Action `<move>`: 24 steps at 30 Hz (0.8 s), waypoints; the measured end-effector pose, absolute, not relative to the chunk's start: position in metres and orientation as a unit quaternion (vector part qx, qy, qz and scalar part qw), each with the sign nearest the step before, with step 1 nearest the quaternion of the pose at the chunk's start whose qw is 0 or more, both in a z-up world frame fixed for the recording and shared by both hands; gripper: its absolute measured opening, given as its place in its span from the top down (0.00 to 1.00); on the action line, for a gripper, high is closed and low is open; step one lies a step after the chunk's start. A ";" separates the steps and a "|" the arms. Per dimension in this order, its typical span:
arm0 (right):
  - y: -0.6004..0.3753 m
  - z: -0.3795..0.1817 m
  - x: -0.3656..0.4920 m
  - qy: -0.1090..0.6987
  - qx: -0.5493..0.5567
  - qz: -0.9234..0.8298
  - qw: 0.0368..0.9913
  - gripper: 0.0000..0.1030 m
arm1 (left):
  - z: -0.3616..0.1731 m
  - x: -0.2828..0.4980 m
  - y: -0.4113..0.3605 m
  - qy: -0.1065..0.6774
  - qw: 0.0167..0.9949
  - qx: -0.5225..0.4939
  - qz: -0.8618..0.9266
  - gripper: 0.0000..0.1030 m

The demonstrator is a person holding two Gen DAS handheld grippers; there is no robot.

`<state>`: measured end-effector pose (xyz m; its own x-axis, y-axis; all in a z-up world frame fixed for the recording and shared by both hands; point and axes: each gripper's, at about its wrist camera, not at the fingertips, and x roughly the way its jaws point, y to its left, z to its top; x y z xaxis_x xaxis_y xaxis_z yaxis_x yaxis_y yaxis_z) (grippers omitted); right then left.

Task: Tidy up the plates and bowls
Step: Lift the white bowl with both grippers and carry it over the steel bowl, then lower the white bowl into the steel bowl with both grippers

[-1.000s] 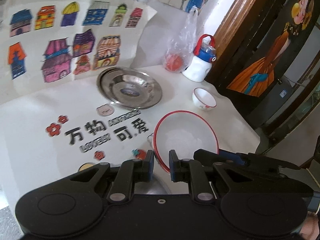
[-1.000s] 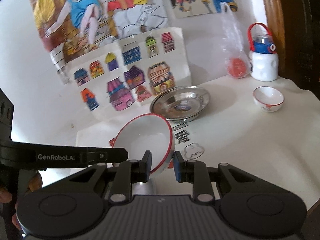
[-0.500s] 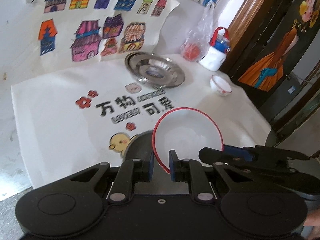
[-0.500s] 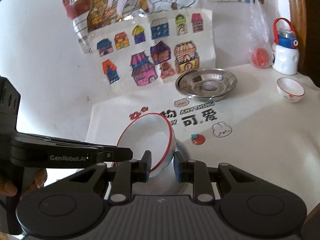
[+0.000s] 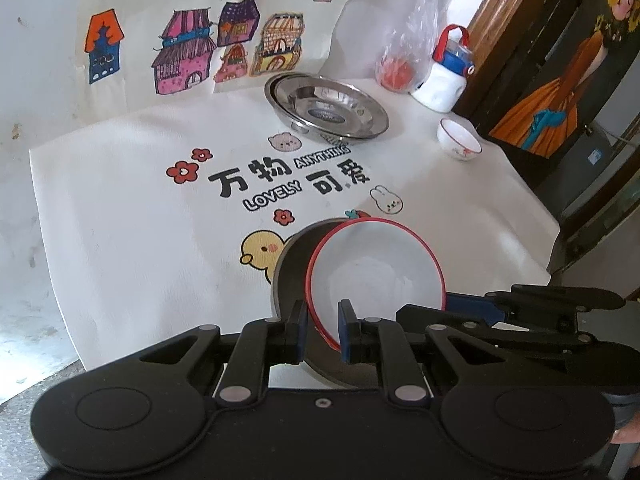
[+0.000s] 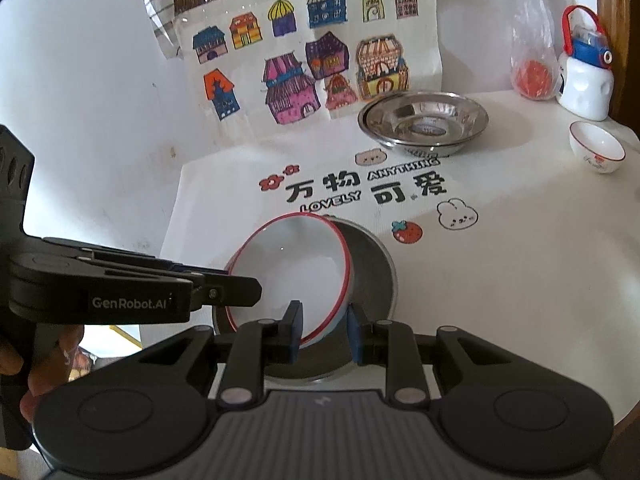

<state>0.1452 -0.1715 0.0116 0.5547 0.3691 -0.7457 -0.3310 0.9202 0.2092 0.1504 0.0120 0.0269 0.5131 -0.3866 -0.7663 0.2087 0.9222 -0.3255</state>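
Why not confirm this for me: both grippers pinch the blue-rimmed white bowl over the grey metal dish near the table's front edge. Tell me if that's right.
One detail is wrong: the rim is red, not blue. The left wrist view shows the left gripper and right gripper pinching the red-rimmed white bowl over the grey metal dish near the table's front edge.

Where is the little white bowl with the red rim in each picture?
Left wrist view: the little white bowl sits on the right side, upper middle, just below the white bottle.
Right wrist view: the same bowl is at the far right edge, again just below the bottle.
Shared landmark: the shiny steel plates, to the bowl's left in both pictures.
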 end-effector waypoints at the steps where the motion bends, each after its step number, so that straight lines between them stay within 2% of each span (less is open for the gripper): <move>1: -0.172 0.011 0.146 0.431 0.022 0.198 0.880 0.74 | 0.026 0.151 0.011 0.465 0.864 -0.094 -0.172 0.84; 12: -0.169 0.009 0.157 0.460 0.006 0.204 0.864 0.73 | 0.027 0.159 0.004 0.488 0.853 -0.067 -0.172 0.84; 24: -0.153 0.010 0.174 0.499 -0.062 0.213 0.838 0.69 | 0.025 0.173 -0.002 0.519 0.836 -0.055 -0.171 0.84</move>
